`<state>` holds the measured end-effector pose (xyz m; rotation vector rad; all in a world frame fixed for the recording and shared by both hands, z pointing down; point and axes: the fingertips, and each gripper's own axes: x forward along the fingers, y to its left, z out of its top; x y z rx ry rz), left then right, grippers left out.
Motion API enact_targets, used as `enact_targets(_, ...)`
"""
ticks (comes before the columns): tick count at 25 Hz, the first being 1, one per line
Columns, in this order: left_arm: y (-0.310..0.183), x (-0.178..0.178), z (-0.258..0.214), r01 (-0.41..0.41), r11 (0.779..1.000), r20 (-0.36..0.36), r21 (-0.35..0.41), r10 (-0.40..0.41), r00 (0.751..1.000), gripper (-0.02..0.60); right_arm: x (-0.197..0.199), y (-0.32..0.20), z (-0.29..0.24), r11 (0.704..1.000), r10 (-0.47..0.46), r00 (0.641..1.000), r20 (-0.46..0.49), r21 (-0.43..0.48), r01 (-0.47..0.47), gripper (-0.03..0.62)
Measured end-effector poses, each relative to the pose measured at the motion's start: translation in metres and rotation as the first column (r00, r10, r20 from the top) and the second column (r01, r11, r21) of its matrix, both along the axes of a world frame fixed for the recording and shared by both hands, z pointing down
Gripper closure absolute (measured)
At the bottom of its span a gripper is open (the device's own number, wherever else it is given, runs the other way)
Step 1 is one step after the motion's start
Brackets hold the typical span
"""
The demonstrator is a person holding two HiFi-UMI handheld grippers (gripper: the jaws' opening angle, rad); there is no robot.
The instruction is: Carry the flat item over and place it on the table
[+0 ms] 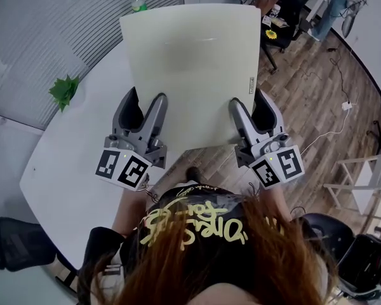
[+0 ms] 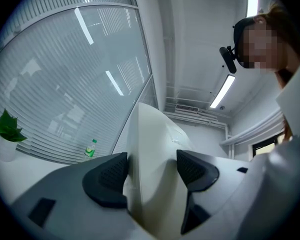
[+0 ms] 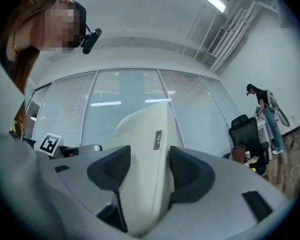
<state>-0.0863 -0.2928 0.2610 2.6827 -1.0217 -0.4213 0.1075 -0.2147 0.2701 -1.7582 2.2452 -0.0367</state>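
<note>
Nearest the camera, below the flat panel (image 1: 193,68) in the head view, is the holder's hair (image 1: 203,259). Just above it are both marker cubes.

The left gripper (image 1: 146,99) sits at the panel's near-left edge. Its jaws are clamped on that edge, w/ one dark pad on each face of the sheet, as the left gripper view shows. The right gripper (image 1: 248,99) sits at the panel's near-right corner, and its jaws likewise pinch the panel edge-on between both pads. A small metal tag (image 1: 251,84) is on the panel's right edge, just beyond the right gripper's jaws.

The panel is cream-white w/ rounded corners and is held out ahead of the person by both grippers. In the head view its left part lies over the white bench (image 1: 70,151) and its right part over the wood floor (image 1: 305,88). It can't be told whether it touches the bench.

A green plant (image 1: 65,91) stands on the bench to the left of the panel, apart from it. A green-capped bottle (image 1: 138,2) is at the panel's far-left corner, by the blinds (image 1: 44,37). Beyond the panel's far-right corner are a black office chair (image 1: 279,11) and, further off, a person (image 1: 333,8).
</note>
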Motion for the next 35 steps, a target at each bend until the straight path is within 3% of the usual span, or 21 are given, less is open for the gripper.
enact_targets(18, -0.036, 0.024, 0.023, -0.013, 0.999, 0.016, -0.047, 0.014, 1.0, 0.273, 0.024, -0.032, 0.022, 1.0, 0.01, 0.999, 0.046, -0.026, -0.009, 0.353)
enact_targets(35, -0.051, 0.053, 0.021, 0.162, 0.986, 0.016, -0.044, -0.162, 0.987, 0.274, 0.063, -0.081, 0.017, 0.985, -0.164, 0.986, 0.03, -0.045, 0.165, 0.355)
